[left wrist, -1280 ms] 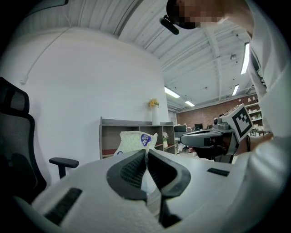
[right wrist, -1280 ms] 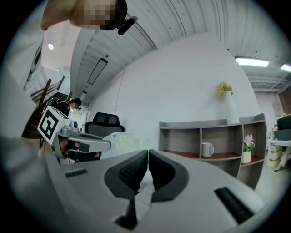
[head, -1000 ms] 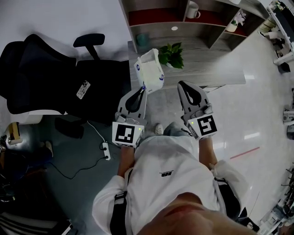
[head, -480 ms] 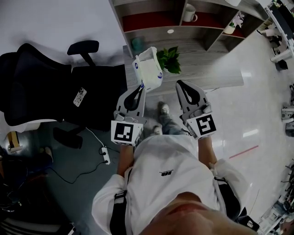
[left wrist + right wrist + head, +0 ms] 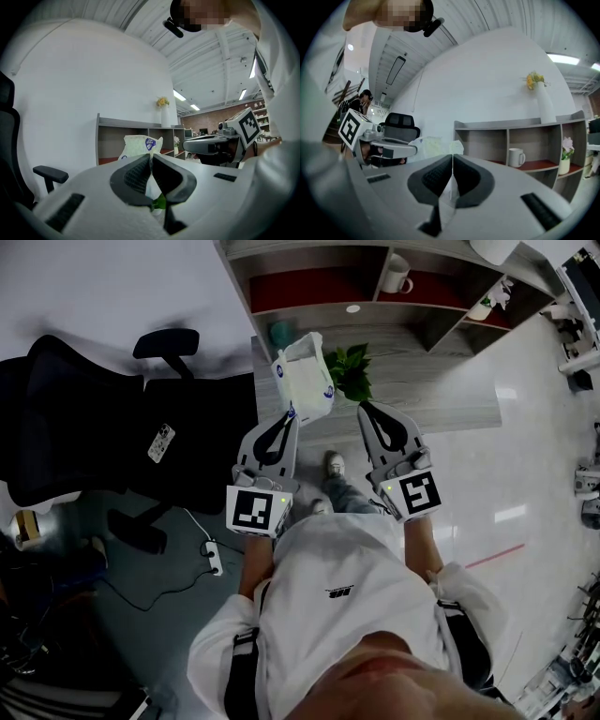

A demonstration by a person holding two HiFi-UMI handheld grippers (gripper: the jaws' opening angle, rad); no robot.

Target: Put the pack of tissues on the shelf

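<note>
The left gripper [image 5: 290, 416] has its jaws clamped on the lower edge of the pack of tissues [image 5: 305, 379]. The pack is held in the air before the shelf [image 5: 309, 317], just beside a potted plant [image 5: 351, 371]. The right gripper [image 5: 365, 412] has its jaws pressed together, with nothing between them.

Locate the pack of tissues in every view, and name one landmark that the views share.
Head view: white plastic pack of tissues with a blue logo, upper centre, before the shelves.
Left gripper view: the pack, centre, just above the jaws.
Right gripper view: the pack, left of centre.
Shared landmark: grey wooden shelf unit.
</note>
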